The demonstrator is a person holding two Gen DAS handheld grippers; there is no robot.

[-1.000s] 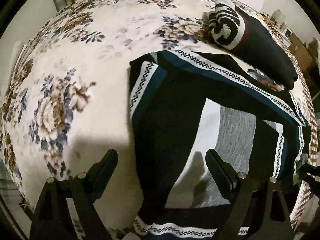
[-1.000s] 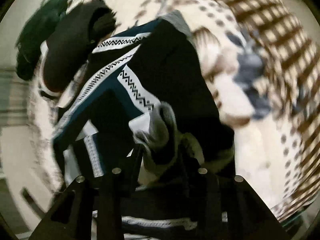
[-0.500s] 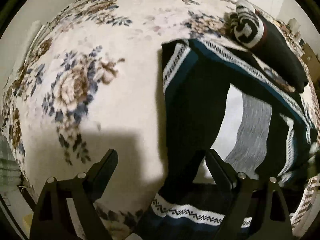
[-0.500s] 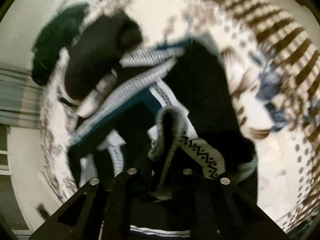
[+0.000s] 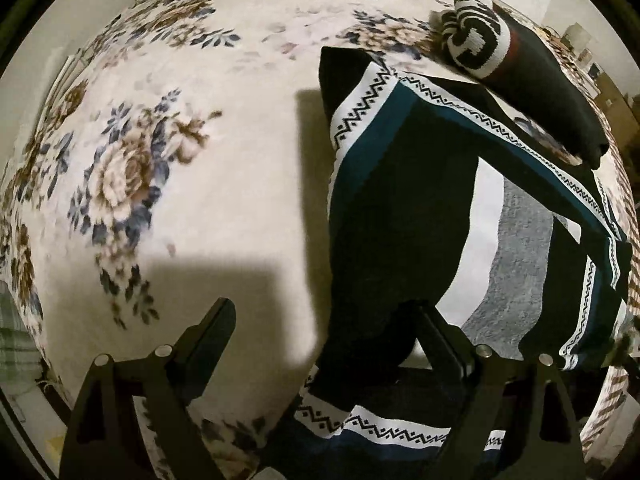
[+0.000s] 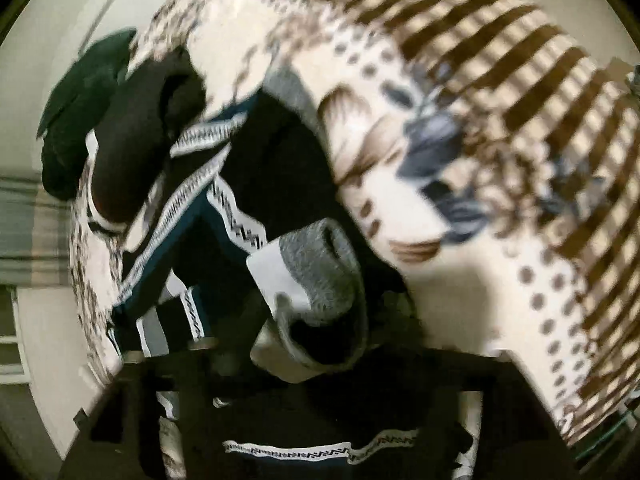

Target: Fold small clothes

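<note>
In the left wrist view, the left gripper (image 5: 324,320) hangs over a floral bedspread (image 5: 192,128) with its fingers spread wide and nothing between them; the left finger (image 5: 208,332) stands over bare bedspread and the right finger (image 5: 436,336) over the garment. The garment (image 5: 400,208) is a black knit piece with teal bands, white bands of black zigzag, and white and grey stripes; it lies on the bedspread to the right of the gripper's middle, its near hem running under the right finger and its far corner raised near the top of the bed. Just beyond it, touching its far edge, lies a folded black item (image 5: 536,80) whose rolled end (image 5: 476,40) is white with bold black block shapes that may be letters; they cannot be read. No brand or label shows on the garment. In the right wrist view, which is blurred, the right gripper (image 6: 320,364) is clenched on a bunched fold of the garment (image 6: 312,276), grey and white fabric bulging up between its dark fingers, with the zigzag trim (image 6: 288,450) running across below. The rest of the garment trails away to the upper left toward the black item (image 6: 132,152), and a dark green cloth (image 6: 80,108) lies beyond that. The bedspread's brown-striped, dotted border (image 6: 520,120) fills the right side.
</note>
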